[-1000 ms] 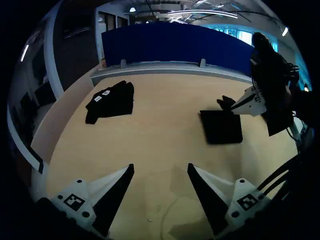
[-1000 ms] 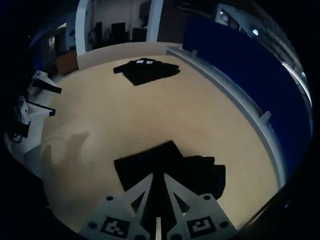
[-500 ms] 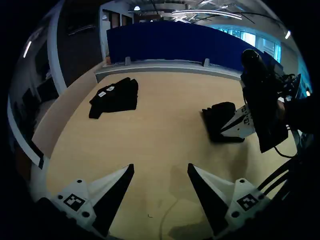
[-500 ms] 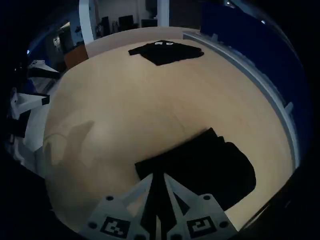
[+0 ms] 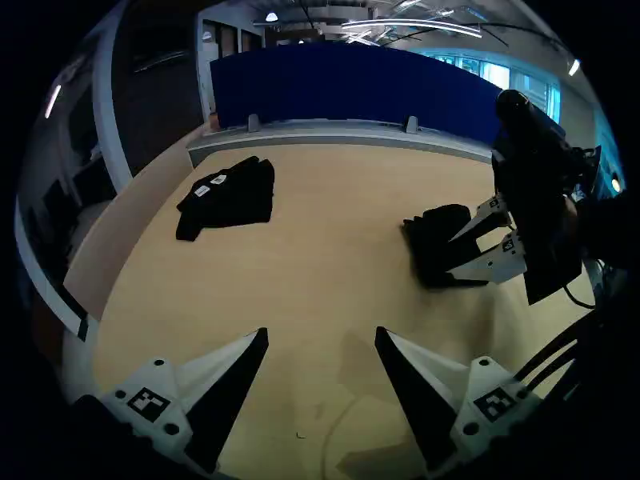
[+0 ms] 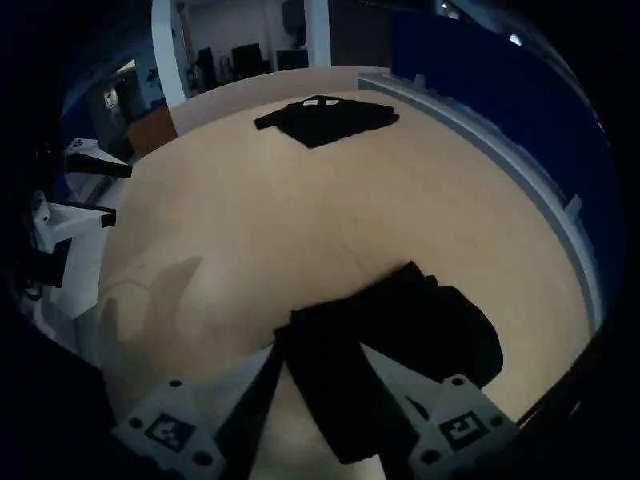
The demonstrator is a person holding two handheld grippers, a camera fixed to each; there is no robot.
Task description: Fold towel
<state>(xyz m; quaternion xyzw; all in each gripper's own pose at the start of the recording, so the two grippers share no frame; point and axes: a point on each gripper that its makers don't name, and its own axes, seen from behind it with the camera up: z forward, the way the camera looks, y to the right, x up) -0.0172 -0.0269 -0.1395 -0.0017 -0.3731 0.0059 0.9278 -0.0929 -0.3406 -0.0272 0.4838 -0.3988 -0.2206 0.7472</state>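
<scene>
Opening wide, the right hand-held gripper (image 6: 320, 352) let go of the towel (image 6: 432, 328) between its fingers; the left hand-held gripper (image 5: 320, 332) hung open, empty.

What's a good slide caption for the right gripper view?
Right gripper open astride a folded black towel on a wooden table, a second dark cloth pile lying farther off.

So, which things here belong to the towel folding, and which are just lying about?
For the job: black towel; right gripper, fingers open on either side of it; left gripper, open above the table.
Lying about: dark cloth pile with white tags, farther along the table; blue partition behind.
</scene>
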